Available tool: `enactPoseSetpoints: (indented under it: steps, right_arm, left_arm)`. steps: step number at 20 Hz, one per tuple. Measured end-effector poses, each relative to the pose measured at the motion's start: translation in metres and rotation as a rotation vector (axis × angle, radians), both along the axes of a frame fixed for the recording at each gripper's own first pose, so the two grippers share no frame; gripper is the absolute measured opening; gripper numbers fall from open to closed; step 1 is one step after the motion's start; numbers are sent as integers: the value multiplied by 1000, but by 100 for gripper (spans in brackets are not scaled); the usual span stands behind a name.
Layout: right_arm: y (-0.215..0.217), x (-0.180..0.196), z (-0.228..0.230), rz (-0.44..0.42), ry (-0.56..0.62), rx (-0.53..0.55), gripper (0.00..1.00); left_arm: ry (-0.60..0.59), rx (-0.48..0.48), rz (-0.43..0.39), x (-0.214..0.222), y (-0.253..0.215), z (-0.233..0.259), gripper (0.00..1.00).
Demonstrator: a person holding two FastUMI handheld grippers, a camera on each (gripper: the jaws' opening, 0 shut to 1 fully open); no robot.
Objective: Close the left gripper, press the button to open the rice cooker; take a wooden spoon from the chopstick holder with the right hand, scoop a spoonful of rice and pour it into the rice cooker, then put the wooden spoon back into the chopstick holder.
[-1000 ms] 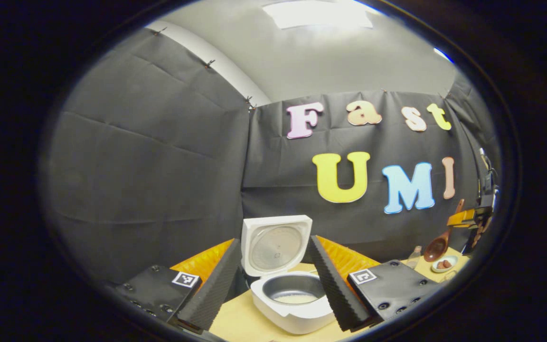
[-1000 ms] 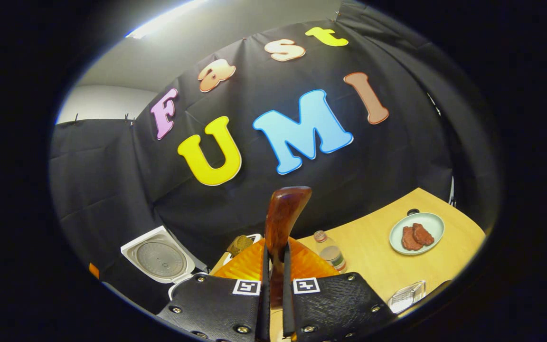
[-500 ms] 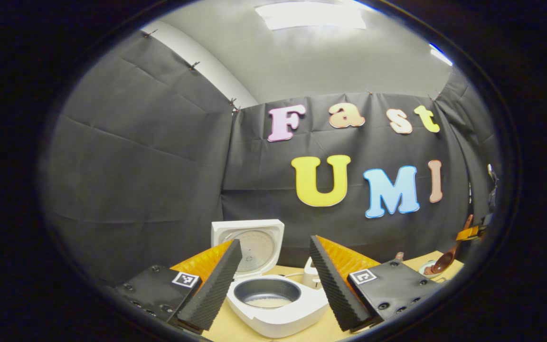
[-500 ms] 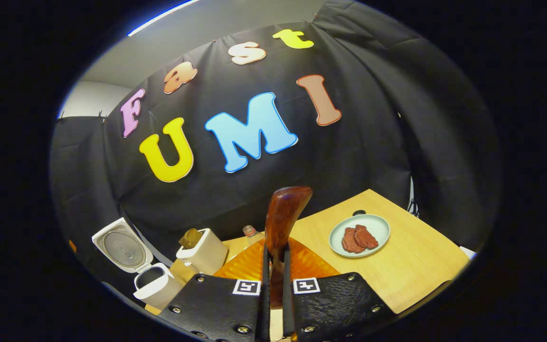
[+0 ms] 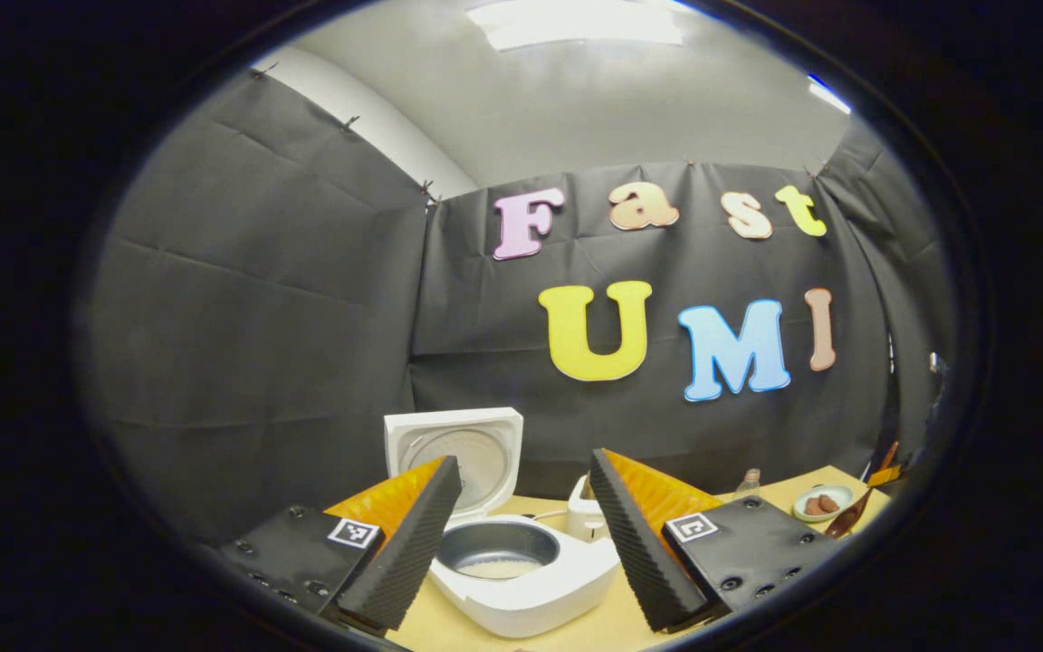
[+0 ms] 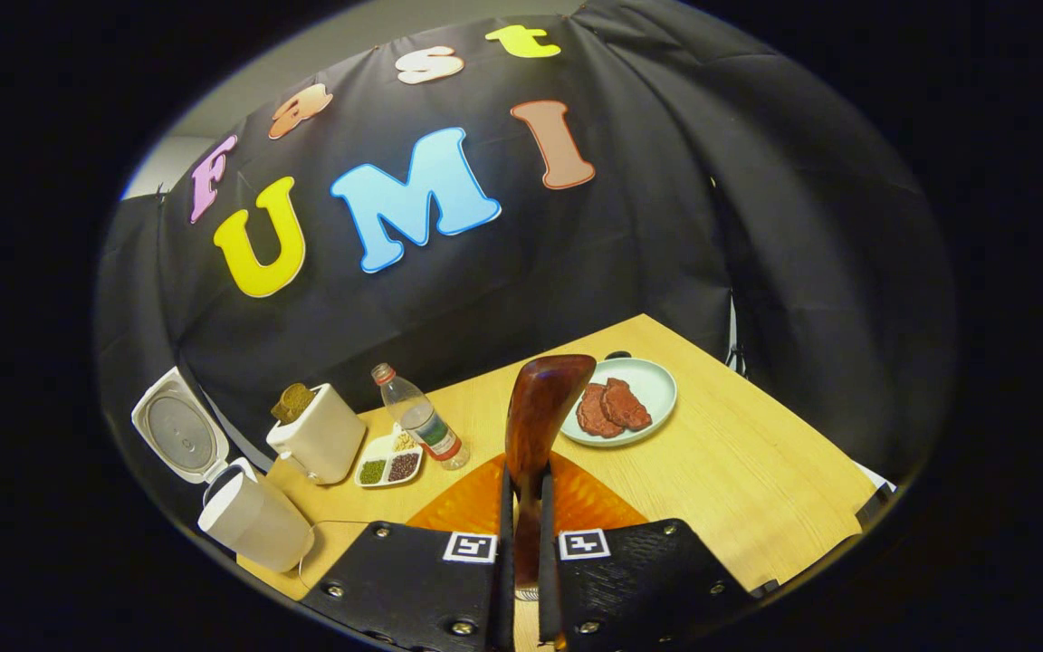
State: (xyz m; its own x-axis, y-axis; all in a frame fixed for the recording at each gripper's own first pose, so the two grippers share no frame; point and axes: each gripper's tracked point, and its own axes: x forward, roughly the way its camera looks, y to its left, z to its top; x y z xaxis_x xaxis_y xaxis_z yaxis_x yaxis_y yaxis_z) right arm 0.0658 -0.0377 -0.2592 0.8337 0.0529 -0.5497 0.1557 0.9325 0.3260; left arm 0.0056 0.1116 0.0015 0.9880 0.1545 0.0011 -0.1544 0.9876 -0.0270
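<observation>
The right gripper (image 6: 521, 543) is clenched on the wooden spoon (image 6: 540, 426), both fingers pressing its handle, the handle's end standing up between them over the middle of the desk (image 6: 757, 471). The left gripper (image 5: 521, 534) hangs released, fingers well apart, in front of the rice cooker (image 5: 521, 580) at the desk's left edge. The cooker's lid is up and rice lies in its pot, so the pour looks done and the step in hand is likely the spoon's return.

I cannot pick out the chopstick holder with certainty. The white box (image 6: 318, 444) with a brown thing in its top, near the back edge beside the bottle (image 6: 417, 426) and the sectioned grain dish (image 6: 387, 462), is the likeliest candidate.

To do it well, bring the spoon over the opening, hold it near upright, lower until it rests inside, and only then loosen the grip. Pass clear of the bottle and the plate of meat (image 6: 621, 403).
</observation>
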Motion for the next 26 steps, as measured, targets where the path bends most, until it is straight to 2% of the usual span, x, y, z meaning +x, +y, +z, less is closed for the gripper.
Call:
enactPoseSetpoints:
  steps: [5,8,10,12,13,14,15,16,21,26]
  right_arm:
    - [-4,-8,-23,-32,47,39,11]
    - [0,-18,-35,-13,89,68,12]
    - [1,-23,-34,-15,76,80,15]
    - [-8,-27,-29,-26,66,46,39]
    - [-13,-29,-26,-31,60,18,58]
    - [-22,-31,-22,-45,49,-18,67]
    - [-32,-35,-13,-57,31,-54,87]
    - [-39,-36,-1,-74,0,-98,100]
    - [-55,-44,59,-91,-139,-273,98]
    - [-52,-62,103,-98,-215,-343,99]
  left_arm:
    - [9,16,-8,0,-4,0,99]
    - [6,16,-10,3,-4,1,100]
    - [2,15,-15,5,-5,1,99]
    - [5,10,-26,10,-6,0,99]
    - [5,4,-31,12,-6,-1,99]
    - [3,-1,-36,17,-6,-1,99]
    - [1,-4,-39,20,-6,0,98]
    - [-1,-4,-40,25,-5,0,98]
    - [-6,15,-34,62,9,8,100]
    - [-16,15,16,113,43,15,99]
